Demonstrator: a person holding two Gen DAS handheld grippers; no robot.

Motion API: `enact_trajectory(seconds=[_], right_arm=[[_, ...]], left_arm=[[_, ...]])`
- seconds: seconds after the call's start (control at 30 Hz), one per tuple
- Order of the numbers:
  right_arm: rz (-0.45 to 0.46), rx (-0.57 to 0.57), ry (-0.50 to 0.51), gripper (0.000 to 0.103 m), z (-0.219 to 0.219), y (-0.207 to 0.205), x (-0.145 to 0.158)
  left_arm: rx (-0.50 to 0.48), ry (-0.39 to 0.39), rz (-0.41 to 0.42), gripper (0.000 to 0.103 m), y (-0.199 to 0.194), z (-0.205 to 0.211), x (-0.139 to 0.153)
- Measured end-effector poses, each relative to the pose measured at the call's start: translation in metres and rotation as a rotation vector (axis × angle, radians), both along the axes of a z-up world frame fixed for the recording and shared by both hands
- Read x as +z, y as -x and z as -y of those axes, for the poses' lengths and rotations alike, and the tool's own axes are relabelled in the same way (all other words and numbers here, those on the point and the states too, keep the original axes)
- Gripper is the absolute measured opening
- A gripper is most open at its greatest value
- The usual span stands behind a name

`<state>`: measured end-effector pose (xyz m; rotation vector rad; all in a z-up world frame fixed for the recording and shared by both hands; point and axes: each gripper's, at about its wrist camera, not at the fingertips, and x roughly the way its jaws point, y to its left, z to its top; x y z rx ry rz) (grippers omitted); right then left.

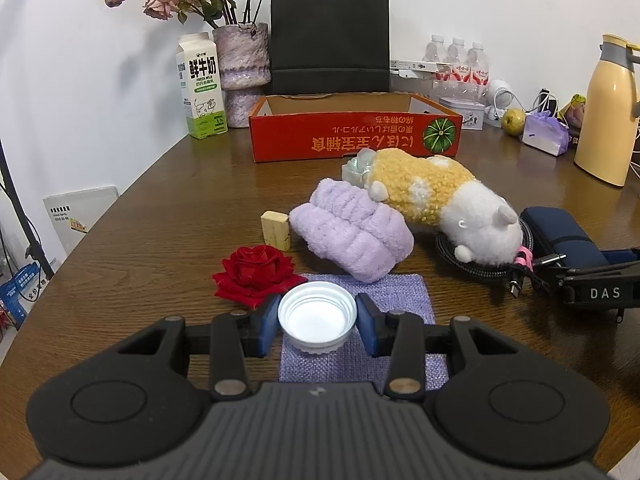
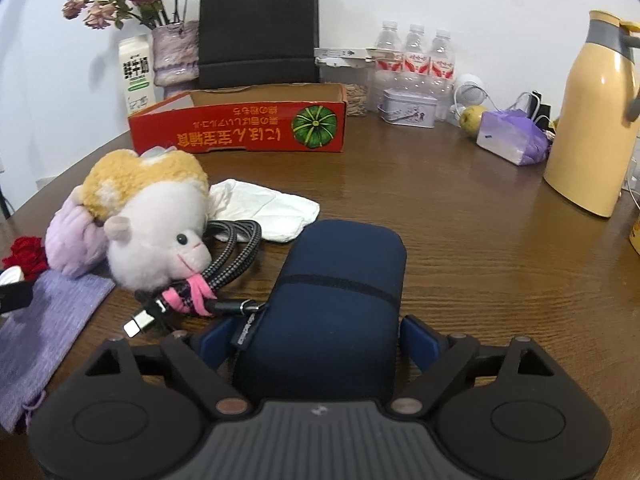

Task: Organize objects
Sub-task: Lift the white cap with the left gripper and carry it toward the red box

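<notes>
The left tongs (image 1: 317,320) are closed part-way on a white round plastic cap (image 1: 317,317), its open side facing up, with a blue pad pressed against each flank of it; the cap sits over a lilac woven cloth mat (image 1: 394,294) spread on the brown wood-grain tabletop (image 1: 168,216). Just left of the mat lies a red fabric rose head (image 1: 256,272), and behind that stands a small pale wooden block (image 1: 276,230). A lilac fluffy rolled towel (image 1: 352,236) lies at the mat's far edge, and a yellow-and-white plush sheep toy (image 1: 440,200) leans against it, its head resting on a coiled black braided cable (image 2: 236,248) bound with a pink tie (image 2: 188,294). The right tongs (image 2: 316,340) stand wide, a blue pad on either side of the near end of a navy blue fabric pouch (image 2: 336,280) lying on the tabletop; a sliver of gap shows at the right pad, and on the left I cannot tell whether the pad touches. Beyond the pouch lies a crumpled white cloth (image 2: 264,208). Further back sits an open red cardboard box printed with a green pumpkin (image 1: 354,132), with a black paper bag (image 1: 330,36) upright behind it.
</notes>
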<state>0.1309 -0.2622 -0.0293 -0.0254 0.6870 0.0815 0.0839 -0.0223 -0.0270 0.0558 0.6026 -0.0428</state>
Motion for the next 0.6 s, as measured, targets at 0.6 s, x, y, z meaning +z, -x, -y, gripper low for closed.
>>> enact_trajectory(seconds=[0.6], right_arm=[[0.051,0.056,-0.04,0.066,0.017,0.022,0.006]], left_arm=[[-0.006,0.011,0.047,0.041,0.014,-0.005,0.012]])
